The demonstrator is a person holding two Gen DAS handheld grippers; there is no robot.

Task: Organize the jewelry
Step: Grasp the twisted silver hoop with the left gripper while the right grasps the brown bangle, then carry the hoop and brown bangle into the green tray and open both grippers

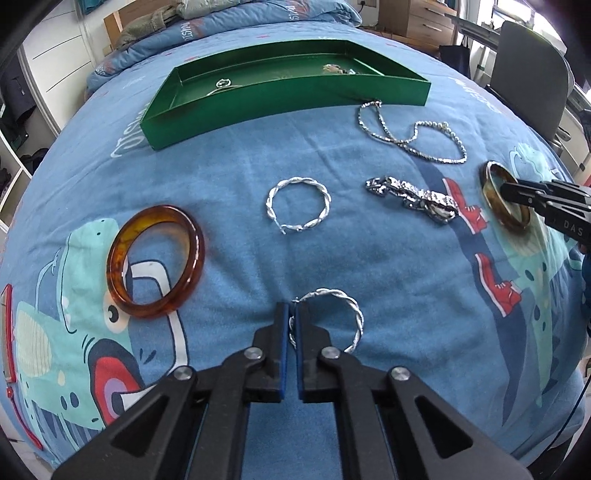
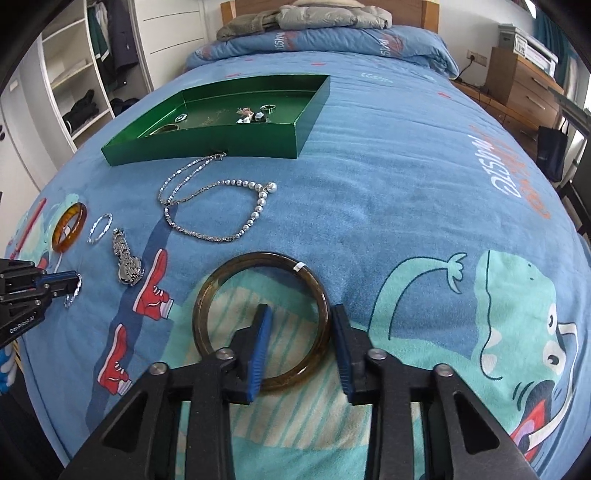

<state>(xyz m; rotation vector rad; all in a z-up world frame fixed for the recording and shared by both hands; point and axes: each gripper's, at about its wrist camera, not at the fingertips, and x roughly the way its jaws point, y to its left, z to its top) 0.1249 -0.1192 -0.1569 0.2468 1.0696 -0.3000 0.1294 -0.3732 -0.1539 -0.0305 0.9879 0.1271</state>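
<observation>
My left gripper (image 1: 291,314) is shut on the left rim of a twisted silver hoop earring (image 1: 351,314) lying on the bed. My right gripper (image 2: 301,317) is open, its fingers straddling the right rim of a dark brown bangle (image 2: 221,280) that lies flat; one finger is inside the ring, one outside. A second silver hoop (image 1: 297,206), an amber bangle (image 1: 155,258), a silver watch (image 1: 417,197) and a silver chain with a pearl strand (image 1: 410,136) lie on the blanket. A green tray (image 1: 295,99) holds several small pieces.
The blue cartoon bedspread (image 2: 406,184) covers the whole bed. Pillows and folded clothes (image 2: 303,18) sit at the headboard. A wardrobe (image 2: 85,74) stands to the left and a wooden drawer unit (image 2: 524,85) to the right. A chair (image 1: 528,74) stands beside the bed.
</observation>
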